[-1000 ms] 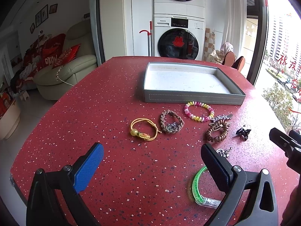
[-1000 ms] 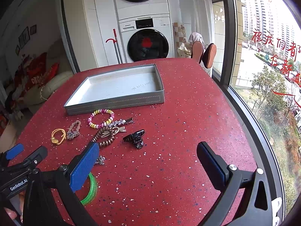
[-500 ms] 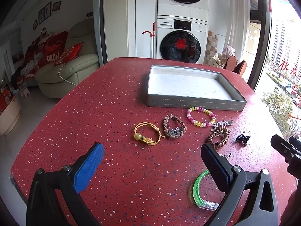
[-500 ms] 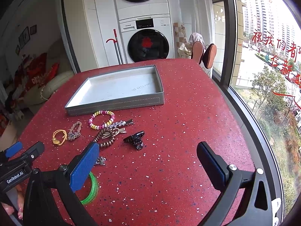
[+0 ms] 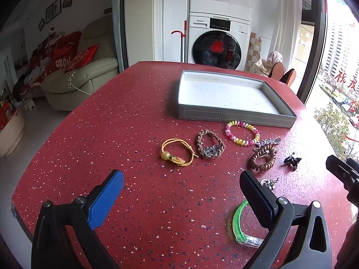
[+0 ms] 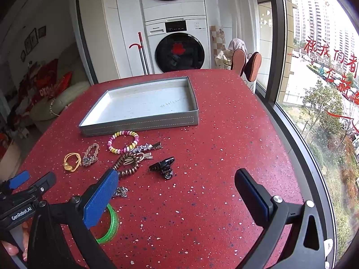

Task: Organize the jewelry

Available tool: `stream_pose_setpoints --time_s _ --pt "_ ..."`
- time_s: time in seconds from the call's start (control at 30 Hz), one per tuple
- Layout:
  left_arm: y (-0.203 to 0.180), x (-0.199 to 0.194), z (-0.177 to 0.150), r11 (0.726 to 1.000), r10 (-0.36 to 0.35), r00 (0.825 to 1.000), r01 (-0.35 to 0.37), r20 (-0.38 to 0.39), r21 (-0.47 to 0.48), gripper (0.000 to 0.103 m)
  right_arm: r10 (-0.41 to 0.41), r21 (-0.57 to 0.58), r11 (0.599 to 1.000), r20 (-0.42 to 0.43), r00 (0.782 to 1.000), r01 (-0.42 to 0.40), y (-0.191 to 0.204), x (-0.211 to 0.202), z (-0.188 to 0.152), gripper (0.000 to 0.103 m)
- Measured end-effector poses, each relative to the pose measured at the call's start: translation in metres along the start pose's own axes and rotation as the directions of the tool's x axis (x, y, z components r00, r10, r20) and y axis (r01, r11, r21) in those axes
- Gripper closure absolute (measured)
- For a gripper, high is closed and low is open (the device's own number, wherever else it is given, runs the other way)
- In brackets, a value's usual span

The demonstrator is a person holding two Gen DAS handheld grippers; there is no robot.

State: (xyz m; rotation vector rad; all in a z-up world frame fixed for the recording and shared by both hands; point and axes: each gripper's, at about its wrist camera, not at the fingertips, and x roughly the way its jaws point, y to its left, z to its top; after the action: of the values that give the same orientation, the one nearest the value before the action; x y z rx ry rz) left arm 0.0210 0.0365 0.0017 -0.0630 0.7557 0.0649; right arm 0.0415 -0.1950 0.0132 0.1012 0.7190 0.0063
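We close in on the jewelry, both grippers spread and carrying nothing.

Over the last second our left gripper has drifted forward and leftward, so the pieces sit larger ahead of it; nothing on the red table has been picked up. The gray tray toward the far edge lies bare. Before its near wall rest the pastel bead bracelet, braided bracelet, yellow cord bracelet, and wooden bead bracelet, with the black claw clip beside them. The green bangle lies nearest us, possibly under the right gripper. Sorting has yet to begin.

Bracelets lie on table before tray.
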Motion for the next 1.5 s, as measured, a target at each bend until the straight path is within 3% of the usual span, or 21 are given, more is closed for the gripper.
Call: stream_pose_setpoints --time_s 1.5 --pt "-0.004 0.007 0.001 0.995 0.038 0.999 -0.037 -0.008 0.088 0.000 0.004 0.011 1.000 -0.039 0.999 -0.004 -0.002 0.007 0.009 0.000"
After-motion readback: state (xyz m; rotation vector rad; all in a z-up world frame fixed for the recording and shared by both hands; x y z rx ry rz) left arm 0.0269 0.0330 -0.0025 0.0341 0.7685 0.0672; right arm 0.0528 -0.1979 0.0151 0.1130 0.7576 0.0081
